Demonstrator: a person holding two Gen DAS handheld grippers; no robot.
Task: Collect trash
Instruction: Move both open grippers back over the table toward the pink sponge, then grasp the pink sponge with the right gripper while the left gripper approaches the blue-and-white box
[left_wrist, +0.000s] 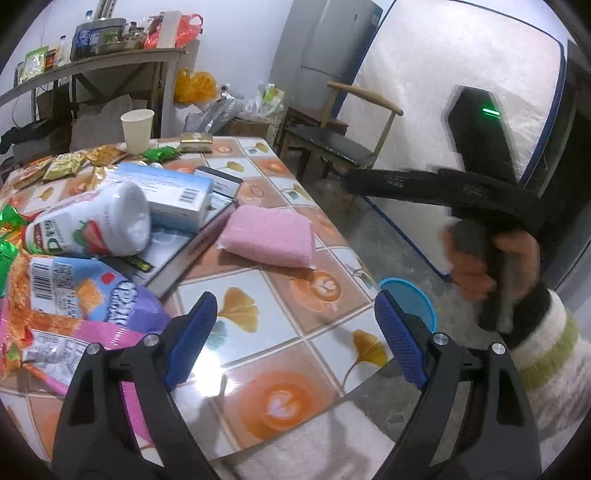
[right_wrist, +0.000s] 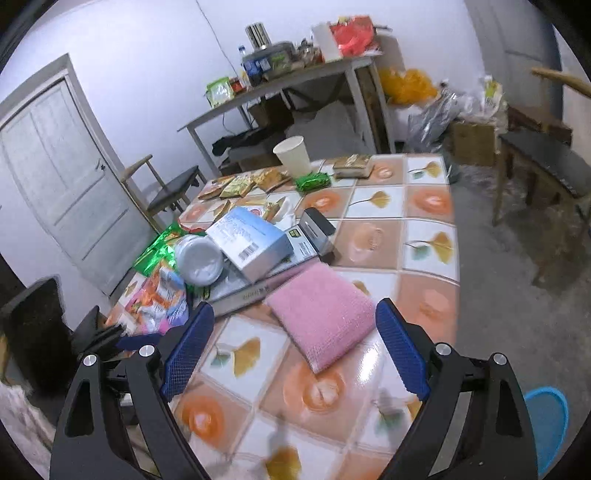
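My left gripper (left_wrist: 294, 300) hangs open and empty over the near corner of the tiled table (left_wrist: 321, 284). To its left lies trash: a pink and orange snack bag (left_wrist: 74, 306), a white strawberry yogurt bottle (left_wrist: 88, 229) on its side and a blue-white box (left_wrist: 173, 192). A pink sponge (left_wrist: 267, 236) lies just ahead. A blue bin (left_wrist: 410, 299) sits on the floor past the table edge. My right gripper (right_wrist: 295, 312) is open too, empty, just above the pink sponge (right_wrist: 321, 317). The blue bin (right_wrist: 546, 424) is low right.
A paper cup (right_wrist: 293, 155), a green wrapper (right_wrist: 314, 181), gold sachets (right_wrist: 240, 186) and a flat dark box (right_wrist: 314, 236) lie farther back. A chair (left_wrist: 328, 144) stands right of the table. A hand (left_wrist: 495, 258) grips the other tool. A cluttered shelf table (right_wrist: 280, 83) lines the wall.
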